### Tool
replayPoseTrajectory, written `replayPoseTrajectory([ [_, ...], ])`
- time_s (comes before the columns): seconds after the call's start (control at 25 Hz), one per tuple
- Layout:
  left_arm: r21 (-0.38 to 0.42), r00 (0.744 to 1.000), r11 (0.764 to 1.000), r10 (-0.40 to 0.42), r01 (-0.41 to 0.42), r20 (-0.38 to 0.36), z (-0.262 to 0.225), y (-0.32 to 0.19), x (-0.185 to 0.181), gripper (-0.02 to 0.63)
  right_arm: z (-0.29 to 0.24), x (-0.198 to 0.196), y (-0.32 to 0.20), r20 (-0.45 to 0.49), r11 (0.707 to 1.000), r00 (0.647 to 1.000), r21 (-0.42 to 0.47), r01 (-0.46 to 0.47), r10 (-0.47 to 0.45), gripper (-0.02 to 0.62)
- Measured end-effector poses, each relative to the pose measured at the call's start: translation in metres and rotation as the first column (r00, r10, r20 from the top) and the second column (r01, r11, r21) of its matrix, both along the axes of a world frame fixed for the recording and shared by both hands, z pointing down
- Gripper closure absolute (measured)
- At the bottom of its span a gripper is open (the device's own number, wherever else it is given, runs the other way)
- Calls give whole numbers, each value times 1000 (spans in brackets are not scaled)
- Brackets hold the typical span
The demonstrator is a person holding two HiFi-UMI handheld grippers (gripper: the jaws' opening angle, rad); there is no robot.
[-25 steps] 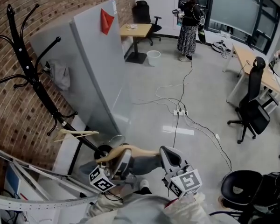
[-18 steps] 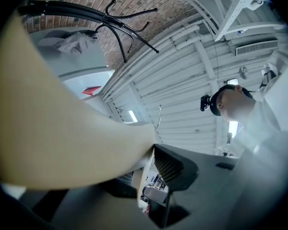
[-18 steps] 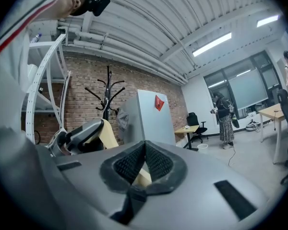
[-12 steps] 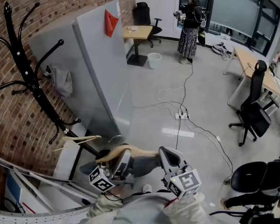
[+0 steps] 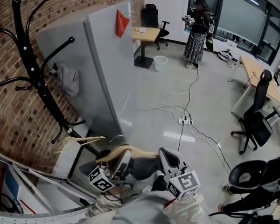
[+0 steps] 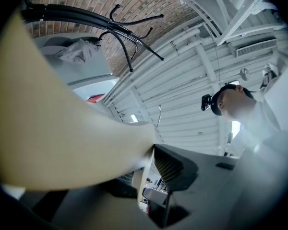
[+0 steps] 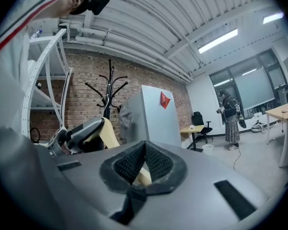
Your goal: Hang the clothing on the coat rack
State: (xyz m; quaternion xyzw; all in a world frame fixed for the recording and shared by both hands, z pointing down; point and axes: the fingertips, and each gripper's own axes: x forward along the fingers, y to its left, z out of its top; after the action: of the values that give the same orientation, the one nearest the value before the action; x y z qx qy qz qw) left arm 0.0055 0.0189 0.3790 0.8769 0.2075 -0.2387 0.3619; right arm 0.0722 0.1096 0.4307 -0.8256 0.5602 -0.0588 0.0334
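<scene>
A black coat rack [image 5: 35, 73] stands at the left against the brick wall; a grey garment [image 5: 69, 80] hangs by it and an empty wooden hanger [image 5: 79, 140] hangs from a low hook. Close to my body I hold another wooden hanger [image 5: 126, 150] level between both grippers. My left gripper [image 5: 122, 157] is shut on its left part, with the tan wood [image 6: 62, 128] filling the left gripper view. The right gripper [image 5: 165, 154] is shut on the other end [image 7: 143, 176]. Grey-blue cloth [image 5: 144, 164] shows under the hanger; I cannot tell what it is.
A grey partition panel [image 5: 107, 69] stands just right of the rack. A white metal frame [image 5: 32, 178] runs along the lower left. Cables and a power strip [image 5: 184, 121] lie on the floor. Office chairs [image 5: 254, 120], desks, a white bin [image 5: 160, 62] and a standing person [image 5: 198, 31] are farther off.
The head view has shifted, so the rack and the partition sit a little further right. Both grippers and the hanger keep their place in the view.
</scene>
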Motion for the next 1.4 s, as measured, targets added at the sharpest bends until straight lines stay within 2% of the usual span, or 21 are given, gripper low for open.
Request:
replayPoseTrajectory([
  [0.28,8,998,998,-61,61,-6,-1,-23,14,497,0,22,-32,-9,997,998,18,69,-69,571],
  [0.44,22,993,993,-119,119,-7,-5,-41,24,497,-2,36,-61,-5,990,990,29,140,-140,571],
  [0.76,39,958,957,-288,287,4,-6,-98,29,497,-3,47,-140,1,943,944,45,331,-331,571],
  [0.92,46,926,925,-377,376,14,-7,-117,29,497,-4,50,-169,15,906,906,40,422,-423,571],
  [1.04,49,891,891,-453,452,20,-11,-132,30,497,-6,53,-191,26,868,868,40,495,-496,571],
  [1.4,56,747,747,-664,662,31,-11,-165,22,497,-8,47,-250,25,709,709,39,704,-705,571],
])
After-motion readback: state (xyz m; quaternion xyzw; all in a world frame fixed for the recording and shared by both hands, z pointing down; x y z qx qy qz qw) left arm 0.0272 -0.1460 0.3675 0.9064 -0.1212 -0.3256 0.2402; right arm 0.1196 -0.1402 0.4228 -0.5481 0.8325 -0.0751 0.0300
